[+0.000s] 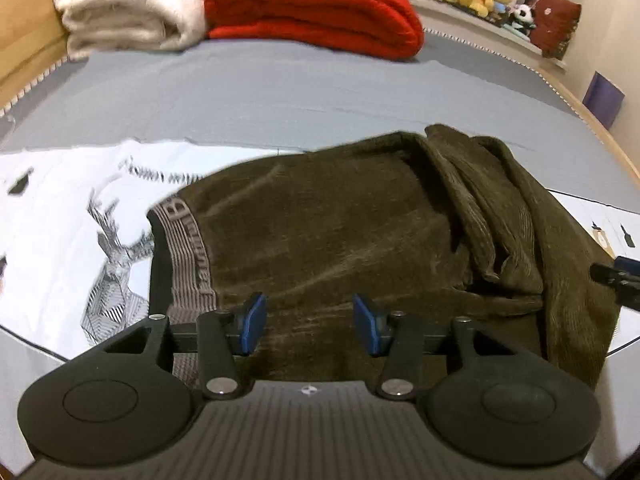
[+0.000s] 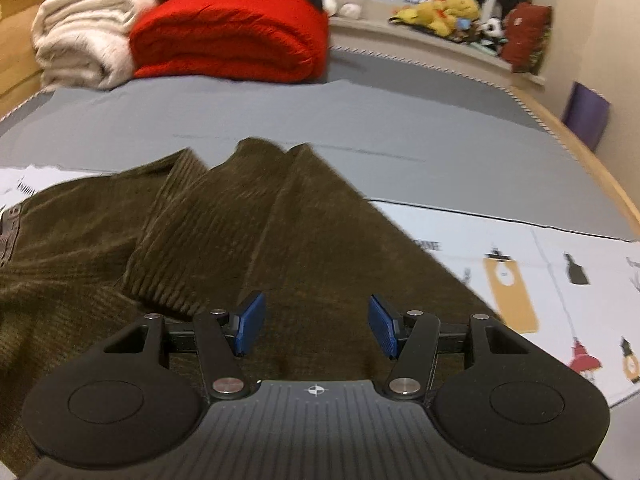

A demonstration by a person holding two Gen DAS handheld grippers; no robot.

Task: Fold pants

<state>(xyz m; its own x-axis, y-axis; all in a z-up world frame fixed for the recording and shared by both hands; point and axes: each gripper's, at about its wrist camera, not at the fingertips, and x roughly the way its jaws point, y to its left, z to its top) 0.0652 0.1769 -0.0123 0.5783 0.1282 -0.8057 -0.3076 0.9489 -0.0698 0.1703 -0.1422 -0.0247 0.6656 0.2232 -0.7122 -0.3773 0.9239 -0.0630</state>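
Observation:
Dark olive corduroy pants (image 1: 328, 232) lie folded on the bed, grey lettered waistband (image 1: 188, 248) at the left, legs bunched in folds (image 1: 492, 208) at the right. My left gripper (image 1: 310, 324) is open and empty just above the near edge of the pants by the waistband. The pants also fill the right wrist view (image 2: 224, 240). My right gripper (image 2: 316, 326) is open and empty over the leg end. Its tip shows at the right edge of the left wrist view (image 1: 616, 276).
The pants rest on white printed sheets (image 1: 68, 216) (image 2: 540, 280) over a grey bed sheet (image 1: 280, 92). A folded red blanket (image 1: 316, 8) and a cream blanket (image 1: 128, 4) sit at the far end. Plush toys (image 2: 444, 12) line a window ledge. A wooden bed frame (image 2: 600, 168) runs along the right.

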